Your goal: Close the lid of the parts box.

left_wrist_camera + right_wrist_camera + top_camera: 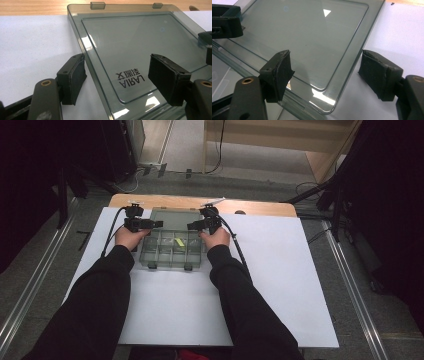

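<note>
A smoky clear compartment box (165,255) lies on the white sheet, its lid (175,218) folded open flat behind it. One small yellow piece (179,241) rests in a middle compartment. My left gripper (158,224) is at the lid's left edge and is open; in the left gripper view that edge of the lid (130,42) runs between my jaws (117,80). My right gripper (191,226) is open at the lid's right edge. In the right gripper view the lid's corner (312,32) lies between its jaws (325,75). Neither holds anything.
A white sheet (280,270) covers most of the wooden table (250,206), with bare sheet to the right of and in front of the box. Both forearms in black sleeves reach in from below. Cables (239,251) trail from each gripper. Dark stands flank the table.
</note>
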Motion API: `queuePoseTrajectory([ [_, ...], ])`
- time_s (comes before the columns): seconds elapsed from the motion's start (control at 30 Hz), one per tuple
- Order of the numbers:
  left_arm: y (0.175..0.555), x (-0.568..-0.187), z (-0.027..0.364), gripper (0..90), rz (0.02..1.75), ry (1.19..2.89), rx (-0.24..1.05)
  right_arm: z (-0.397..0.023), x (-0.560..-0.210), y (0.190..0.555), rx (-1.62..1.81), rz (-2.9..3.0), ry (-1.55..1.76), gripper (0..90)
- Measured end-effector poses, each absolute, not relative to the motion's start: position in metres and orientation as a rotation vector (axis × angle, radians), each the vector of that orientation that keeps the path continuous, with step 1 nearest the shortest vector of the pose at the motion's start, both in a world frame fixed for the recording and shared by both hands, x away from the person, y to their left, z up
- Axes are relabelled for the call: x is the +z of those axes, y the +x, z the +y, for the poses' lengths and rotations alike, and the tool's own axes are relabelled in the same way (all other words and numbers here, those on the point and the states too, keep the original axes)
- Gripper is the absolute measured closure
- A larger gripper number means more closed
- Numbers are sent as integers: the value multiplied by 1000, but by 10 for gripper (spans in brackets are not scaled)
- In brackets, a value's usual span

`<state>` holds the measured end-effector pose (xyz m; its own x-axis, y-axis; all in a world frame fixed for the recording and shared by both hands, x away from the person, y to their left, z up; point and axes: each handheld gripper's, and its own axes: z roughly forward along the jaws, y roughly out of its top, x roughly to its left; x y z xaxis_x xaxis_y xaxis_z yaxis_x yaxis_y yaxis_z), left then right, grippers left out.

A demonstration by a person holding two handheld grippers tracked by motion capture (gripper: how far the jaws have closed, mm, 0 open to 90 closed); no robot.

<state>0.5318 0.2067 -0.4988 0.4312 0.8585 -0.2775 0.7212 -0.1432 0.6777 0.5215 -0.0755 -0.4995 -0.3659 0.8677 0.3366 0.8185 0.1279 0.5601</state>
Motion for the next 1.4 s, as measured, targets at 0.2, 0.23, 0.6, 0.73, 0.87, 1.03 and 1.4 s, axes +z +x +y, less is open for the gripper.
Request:
queuePoseTrajectory([
  [0.2, 532, -498, 206, 293, 1351, 1911, 223, -76, -498, 521, 1052, 2322, 1744, 283],
  [0.23, 532, -498, 206, 292, 1355, 1905, 219, -77, -498, 521, 1056, 2325, 1758, 302],
  [0.6, 531, -494, 205, 290, 1352, 1908, 201, -74, -495, 520, 1057, 2304, 1744, 316],
  [0.73, 531, -493, 205, 308, 1345, 1905, 214, -74, -496, 522, 1077, 2281, 1736, 325],
  [0.87, 530, -491, 206, 342, 1328, 1912, 238, -75, -495, 524, 1098, 2261, 1730, 354],
  [1.03, 530, -487, 207, 392, 1338, 1898, 254, -75, -491, 525, 1093, 2257, 1694, 380],
  [1.4, 531, -484, 210, 420, 1309, 1875, 255, -79, -485, 525, 1108, 2241, 1658, 448],
])
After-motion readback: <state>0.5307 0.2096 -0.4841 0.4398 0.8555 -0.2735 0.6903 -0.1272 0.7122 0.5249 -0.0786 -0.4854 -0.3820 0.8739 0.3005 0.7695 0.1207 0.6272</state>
